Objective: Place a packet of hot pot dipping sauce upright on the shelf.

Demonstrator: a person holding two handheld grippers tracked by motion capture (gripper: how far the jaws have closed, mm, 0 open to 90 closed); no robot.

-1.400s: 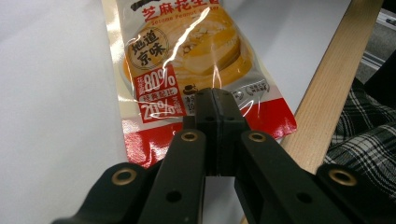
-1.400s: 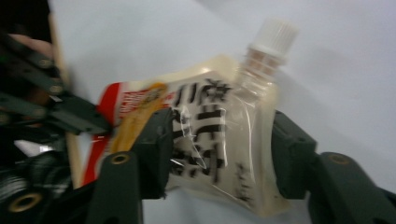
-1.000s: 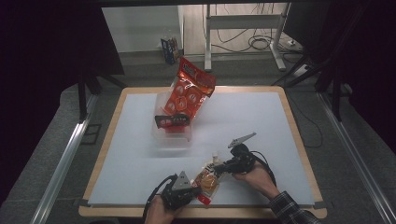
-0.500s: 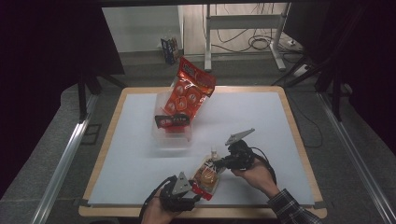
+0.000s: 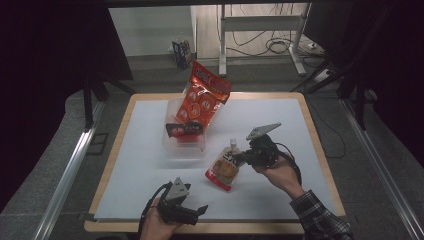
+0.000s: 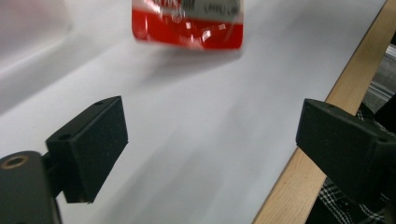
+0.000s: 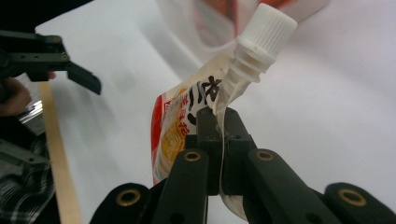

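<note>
1. Right claw (image 5: 239, 158) is pinching the spouted pouch (image 5: 223, 168) at its upper edge, just below the white cap (image 7: 264, 33); in the right gripper view the jaws are pressing together on the thin clear seam under the spout.
2. Pouch is hanging tilted from that claw, cap end up and toward the far side of the counter (image 5: 280, 120), red-and-orange bottom corner pointing down toward the near edge; cannot tell whether that corner is touching the white surface or clearing it.
3. Pouch is sitting in the near-centre part of the counter, just right of the clear plastic bin (image 5: 184, 146) and well apart from the left claw.
4. Left claw (image 5: 197, 210) is sitting at the near edge of the counter, left of the pouch; its jaws have just been opening and are now standing spread wide with nothing between them, only bare white surface showing in the left gripper view.
5. Blurred red bottom of the pouch is showing ahead of the left claw at the top of the left gripper view, apart from both pads (image 6: 91, 144).
6. Large red snack bag (image 5: 200, 105) is leaning upright in the clear bin at the far-left part of the counter, top sticking above the rim.
7. Plaid sleeve (image 5: 320, 220) is coming in on the right arm at bottom right.
</note>
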